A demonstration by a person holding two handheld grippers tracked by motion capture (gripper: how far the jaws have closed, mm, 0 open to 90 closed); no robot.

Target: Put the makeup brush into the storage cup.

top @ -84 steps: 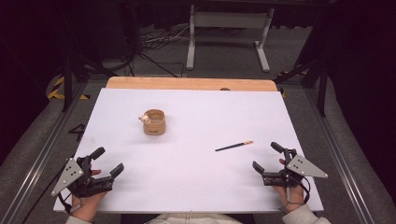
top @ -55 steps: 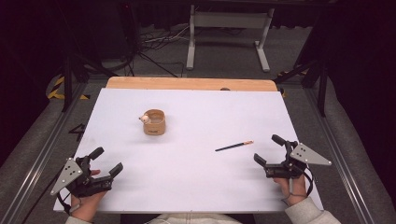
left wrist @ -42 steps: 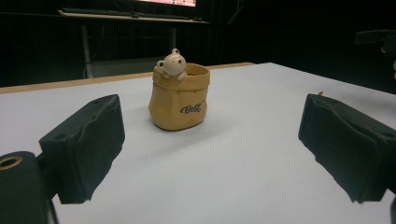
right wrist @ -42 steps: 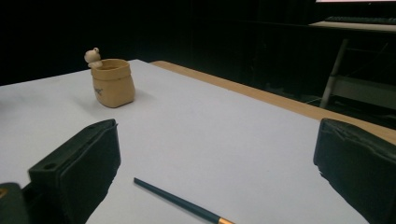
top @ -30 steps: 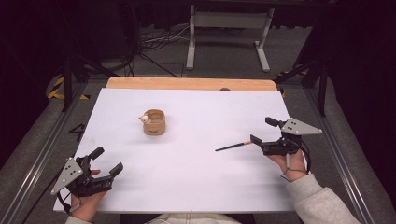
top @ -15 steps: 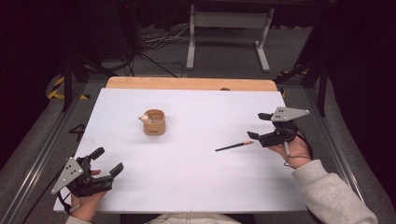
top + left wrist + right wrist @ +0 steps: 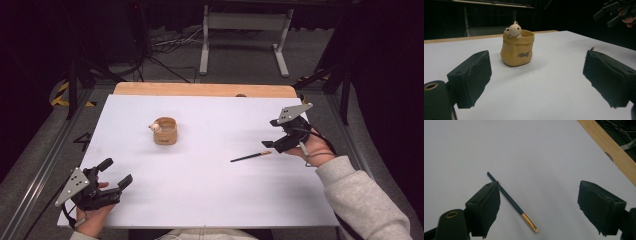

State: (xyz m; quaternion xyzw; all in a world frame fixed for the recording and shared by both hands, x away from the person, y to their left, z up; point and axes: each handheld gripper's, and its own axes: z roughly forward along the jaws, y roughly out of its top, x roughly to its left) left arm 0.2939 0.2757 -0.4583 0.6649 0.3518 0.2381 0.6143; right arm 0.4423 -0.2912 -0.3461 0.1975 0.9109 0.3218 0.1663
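Presently: pencil, light, stiff, thin; best taken mid-shaft. Right gripper spread, closing, nothing pinched; left gripper spread at 7 o'clock.

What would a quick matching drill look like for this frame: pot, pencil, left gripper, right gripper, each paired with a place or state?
Things:
1. pot
2. pencil
3. left gripper
4. right gripper

Places or states:
A. lying flat on the white table, gold end toward the right hand
B. near corner on the left, jaws open, nothing between them
C. standing upright left of centre, small bear figure at its rim
D. raised over the gold end of the pencil, jaws open

Pairs: 1-C, 2-A, 3-B, 4-D
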